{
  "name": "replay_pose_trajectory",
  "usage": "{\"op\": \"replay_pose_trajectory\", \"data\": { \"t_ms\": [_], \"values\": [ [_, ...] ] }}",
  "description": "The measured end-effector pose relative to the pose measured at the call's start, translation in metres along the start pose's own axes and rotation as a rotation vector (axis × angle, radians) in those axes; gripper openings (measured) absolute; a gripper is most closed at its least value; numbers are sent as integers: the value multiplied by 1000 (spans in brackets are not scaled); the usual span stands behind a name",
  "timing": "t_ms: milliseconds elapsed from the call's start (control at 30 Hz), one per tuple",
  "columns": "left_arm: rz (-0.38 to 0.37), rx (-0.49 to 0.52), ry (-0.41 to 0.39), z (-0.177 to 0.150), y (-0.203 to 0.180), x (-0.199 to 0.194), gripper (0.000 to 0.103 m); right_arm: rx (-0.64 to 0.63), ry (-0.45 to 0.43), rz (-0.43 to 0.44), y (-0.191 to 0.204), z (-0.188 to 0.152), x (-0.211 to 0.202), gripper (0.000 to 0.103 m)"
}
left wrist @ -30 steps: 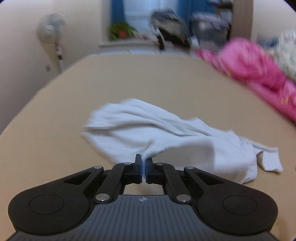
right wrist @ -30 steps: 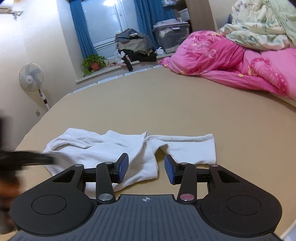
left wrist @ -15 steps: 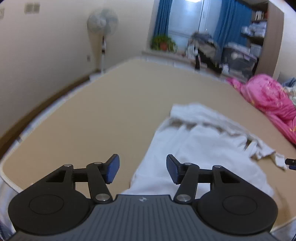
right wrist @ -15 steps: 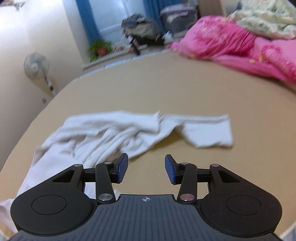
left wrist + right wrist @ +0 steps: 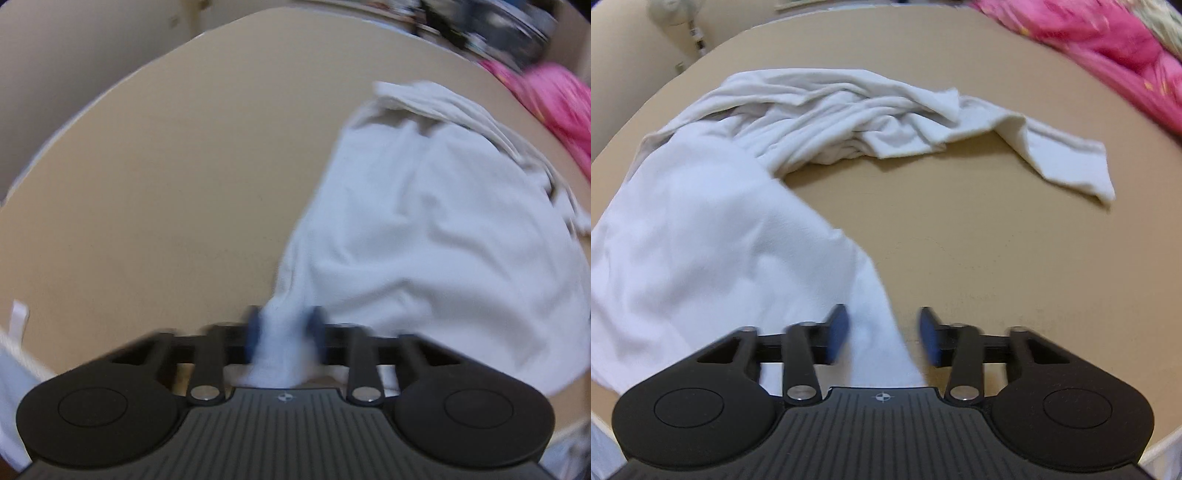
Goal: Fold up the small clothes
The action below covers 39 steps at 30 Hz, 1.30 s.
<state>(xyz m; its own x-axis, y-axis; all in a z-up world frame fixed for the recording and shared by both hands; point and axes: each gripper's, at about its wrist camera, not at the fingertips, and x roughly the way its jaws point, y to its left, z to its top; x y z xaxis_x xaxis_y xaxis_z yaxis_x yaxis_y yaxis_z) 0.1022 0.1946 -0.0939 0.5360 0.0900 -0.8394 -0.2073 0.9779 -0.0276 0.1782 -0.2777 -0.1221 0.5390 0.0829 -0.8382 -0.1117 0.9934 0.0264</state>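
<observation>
Left wrist view
- Left gripper [image 5: 284, 328]: we see it clenched on a bunched fold of the white garment [image 5: 424, 229]. The cloth fills the gap between the blue pads at 6 o'clock, and the pads are smeared by blur.
- Garment: from that pinch it spreads up toward 2 o'clock and lies rumpled on the tan surface [image 5: 166, 166].
- Tan surface: we see it bare from 9 to 12 o'clock.
- Pink bedding [image 5: 554, 96]: it lies at 2 o'clock, just beyond the far edge of the garment.

Right wrist view
- Right gripper [image 5: 884, 332]: its jaws have just been closing, yet we still see the pads standing apart. A strip of the garment lies between them, close against the pad on the 7 o'clock side, and neither pad presses it.
- Garment: its bulk lies from 8 to 11 o'clock, with twisted folds near 12 o'clock.
- Sleeve [image 5: 1063, 155]: it reaches out flat toward 2 o'clock.
- Pink bedding: it is at 1 o'clock, well apart from the sleeve.
- Fan [image 5: 670, 9]: it is at 11 o'clock, cut off by the edge.
</observation>
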Motion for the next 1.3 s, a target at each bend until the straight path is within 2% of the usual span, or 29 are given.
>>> {"op": "replay_pose_trajectory", "data": {
  "t_ms": [33, 100, 167, 233, 267, 300, 367, 433, 467, 533, 567, 600, 667, 700, 733, 800, 833, 933, 1000, 1133, 1300],
  "values": [
    [7, 22, -6, -2, -4, -3, 5, -18, -9, 4, 2, -1, -3, 6],
    [20, 39, -31, -4, -5, -10, 4, -63, -43, -17, 3, -3, -14, 5],
    [-5, -13, -81, -1, 1, -25, 4, 29, -92, -11, -19, 6, -35, 4],
    [-113, -82, -136, -2, 14, -56, 4, 212, -190, 53, -50, 9, -75, 3],
    [-179, -103, -160, -5, 20, -75, 4, 255, -247, 72, -60, 7, -101, 3],
    [-215, -100, -183, -11, 22, -92, 4, 263, -307, 62, -66, 2, -131, 3],
    [-196, -16, -219, -28, 18, -122, 4, 284, -367, 42, -74, -14, -179, 3],
    [-171, 23, -156, -44, 19, -127, 4, 304, -334, 63, -77, -35, -204, 3],
    [-182, 15, -82, -51, 22, -122, 4, 266, -276, 57, -73, -46, -203, 3],
    [-224, 35, 46, -57, 22, -108, 5, 179, -144, -20, -64, -66, -181, 3],
    [-204, 67, 69, -57, 18, -105, 10, 147, -67, -54, -61, -74, -167, 3],
    [-167, 92, 67, -56, 15, -105, 11, 114, 27, -72, -58, -83, -151, 3],
    [-104, 113, 17, -50, 9, -104, 20, 70, 100, -93, -52, -92, -136, 3],
    [-115, 100, -5, -46, 8, -106, 23, 50, 95, -145, -47, -93, -135, 4],
    [-134, 87, -27, -42, 6, -109, 24, 45, 54, -164, -45, -90, -139, 7],
    [-153, 65, -90, -36, -2, -118, 24, 99, -45, -118, -48, -79, -151, 15],
    [-154, 67, -125, -33, -6, -123, 24, 138, -111, -85, -50, -70, -158, 25],
    [-143, 81, -203, -25, -27, -124, 24, 182, -280, -12, -59, -42, -170, 28],
    [-151, 65, -232, -22, -36, -125, 23, 203, -354, 37, -65, -22, -168, 31],
    [-156, 99, -286, -10, -55, -120, 24, 248, -418, 80, -71, 11, -144, 32],
    [-159, 243, -460, 25, -45, -142, 26, 318, -370, 80, -82, 35, -90, 32]
  ]
}}
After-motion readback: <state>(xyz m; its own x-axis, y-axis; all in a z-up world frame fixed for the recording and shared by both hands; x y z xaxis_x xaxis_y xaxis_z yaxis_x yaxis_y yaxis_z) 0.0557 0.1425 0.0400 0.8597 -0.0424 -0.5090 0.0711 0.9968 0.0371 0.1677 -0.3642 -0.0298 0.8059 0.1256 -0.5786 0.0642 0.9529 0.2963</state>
